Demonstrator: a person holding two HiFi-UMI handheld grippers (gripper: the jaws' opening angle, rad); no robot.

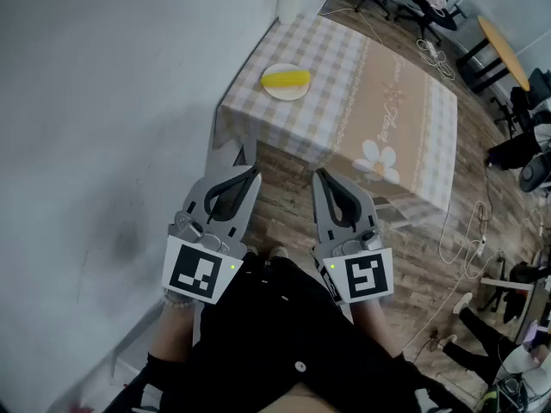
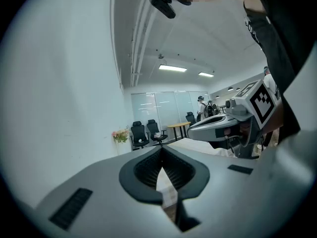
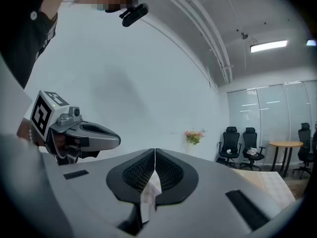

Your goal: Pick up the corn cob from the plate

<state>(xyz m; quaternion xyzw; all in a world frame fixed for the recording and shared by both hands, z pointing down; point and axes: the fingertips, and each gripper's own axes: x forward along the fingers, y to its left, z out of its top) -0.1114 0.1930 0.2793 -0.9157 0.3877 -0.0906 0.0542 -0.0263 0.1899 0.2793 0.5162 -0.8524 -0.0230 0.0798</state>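
Both grippers sit low in front of the person, side by side just above the dark clothes. The left gripper (image 1: 249, 173) has its jaws pressed together with nothing between them, and the right gripper (image 1: 320, 175) is the same, closed and empty (in each gripper view the dark pads meet right at the tip). Both point roughly level toward the table.

Under and past them is wood floor (image 1: 284, 215), then the table (image 1: 379, 84), covered by a checked cloth with a beige middle and a daisy print.

The corn cob (image 1: 286, 79) is bright yellow, short and stubby. It lies on its side across the plate (image 1: 284, 96), well apart from both grippers, over by the table's left edge near the wall. The plate is small, round and pale, and the cob covers most of its width.

Further back, at the table's far corner, a white pot (image 1: 293, 5) holds flowers.
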